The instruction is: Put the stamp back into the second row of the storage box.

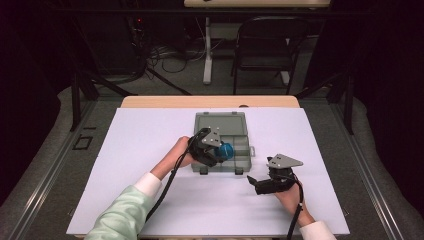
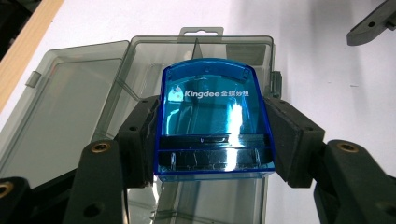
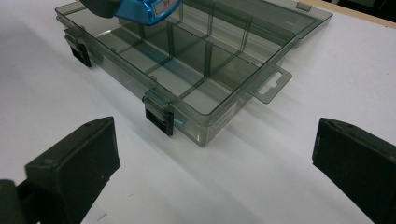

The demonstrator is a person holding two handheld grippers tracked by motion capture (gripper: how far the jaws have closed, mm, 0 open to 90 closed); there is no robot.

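Observation:
A translucent blue plastic piece with white "Kingdee" lettering (image 2: 212,121) sits between the pads of my left gripper (image 2: 212,140), which is shut on it. It hangs just over the smoky grey compartment box (image 1: 240,155), whose lid (image 1: 220,124) lies open toward the far side. In the high view the left gripper (image 1: 220,150) is over the box's left part, the blue piece (image 1: 226,150) at its tip. From the right gripper view the blue piece (image 3: 144,10) shows above the box's dividers (image 3: 205,51). My right gripper (image 1: 254,181) rests on the sheet to the box's right front, jaws wide apart, nothing between them.
A white sheet (image 1: 150,150) covers the table, with a wooden edge (image 1: 210,101) at the back. The box has two dark latches (image 3: 159,119) on its near wall and a hang tab (image 3: 271,84). A chair (image 1: 267,45) and cables stand beyond the table.

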